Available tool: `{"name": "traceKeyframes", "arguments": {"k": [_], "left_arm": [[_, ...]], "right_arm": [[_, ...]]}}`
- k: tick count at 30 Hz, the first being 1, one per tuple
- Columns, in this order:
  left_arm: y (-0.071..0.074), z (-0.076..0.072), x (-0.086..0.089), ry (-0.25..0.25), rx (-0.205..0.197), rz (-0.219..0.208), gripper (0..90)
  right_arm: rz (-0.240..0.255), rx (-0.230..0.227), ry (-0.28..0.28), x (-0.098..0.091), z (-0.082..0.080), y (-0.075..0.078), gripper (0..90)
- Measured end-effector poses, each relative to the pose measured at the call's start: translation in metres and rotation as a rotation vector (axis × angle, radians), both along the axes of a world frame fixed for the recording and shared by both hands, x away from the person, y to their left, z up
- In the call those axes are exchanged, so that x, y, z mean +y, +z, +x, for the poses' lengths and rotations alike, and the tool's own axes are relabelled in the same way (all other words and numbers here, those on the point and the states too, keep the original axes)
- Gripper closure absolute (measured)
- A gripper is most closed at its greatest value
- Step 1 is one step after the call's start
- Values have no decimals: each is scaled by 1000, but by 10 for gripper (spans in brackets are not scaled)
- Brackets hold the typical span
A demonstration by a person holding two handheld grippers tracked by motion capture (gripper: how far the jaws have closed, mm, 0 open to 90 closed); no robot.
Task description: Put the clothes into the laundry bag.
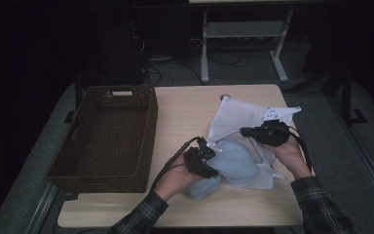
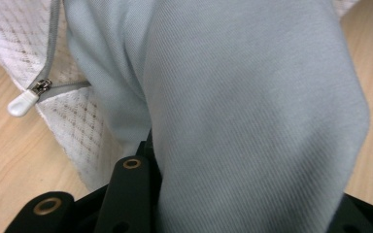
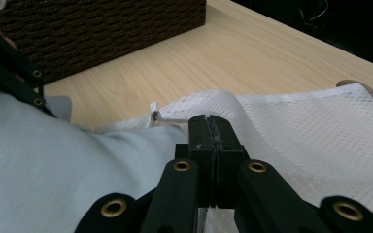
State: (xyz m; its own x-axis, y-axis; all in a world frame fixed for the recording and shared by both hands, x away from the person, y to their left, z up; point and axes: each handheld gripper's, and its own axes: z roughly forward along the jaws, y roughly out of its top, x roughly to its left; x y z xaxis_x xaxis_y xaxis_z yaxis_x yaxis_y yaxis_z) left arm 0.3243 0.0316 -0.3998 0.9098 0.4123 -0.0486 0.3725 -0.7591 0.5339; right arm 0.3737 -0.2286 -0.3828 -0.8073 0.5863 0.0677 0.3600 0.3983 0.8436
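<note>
Your left gripper (image 1: 205, 163) clamps pale blue garment (image 1: 233, 163); right gripper (image 3: 209, 133) pinches mesh bag (image 1: 238, 114) edge, lower centre. Hard shove risks bag mouth slipping free.

The high view is dim and underexposed: the room behind the counter (image 1: 185, 112) sinks into near black, with soft detail throughout. Both gripper views are brighter and evenly lit, without glare. The black jaws at their lower edges look slightly soft.

The room lay dark around the lit pale wooden desk (image 1: 185, 107), with grey floor (image 1: 321, 122), a white-legged table frame (image 1: 243, 29) and tangled cables (image 1: 175, 63) behind.
</note>
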Motion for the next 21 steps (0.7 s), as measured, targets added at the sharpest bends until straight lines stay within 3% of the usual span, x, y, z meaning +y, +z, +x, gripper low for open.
{"name": "traceKeyframes", "arguments": {"k": [15, 21], "left_arm": [[-6, 18, 27, 153, -6, 31, 612], [-7, 20, 31, 181, -6, 39, 613]], "right_arm": [[-11, -5, 33, 12, -5, 1, 889], [-16, -1, 44, 22, -6, 0, 889]]}}
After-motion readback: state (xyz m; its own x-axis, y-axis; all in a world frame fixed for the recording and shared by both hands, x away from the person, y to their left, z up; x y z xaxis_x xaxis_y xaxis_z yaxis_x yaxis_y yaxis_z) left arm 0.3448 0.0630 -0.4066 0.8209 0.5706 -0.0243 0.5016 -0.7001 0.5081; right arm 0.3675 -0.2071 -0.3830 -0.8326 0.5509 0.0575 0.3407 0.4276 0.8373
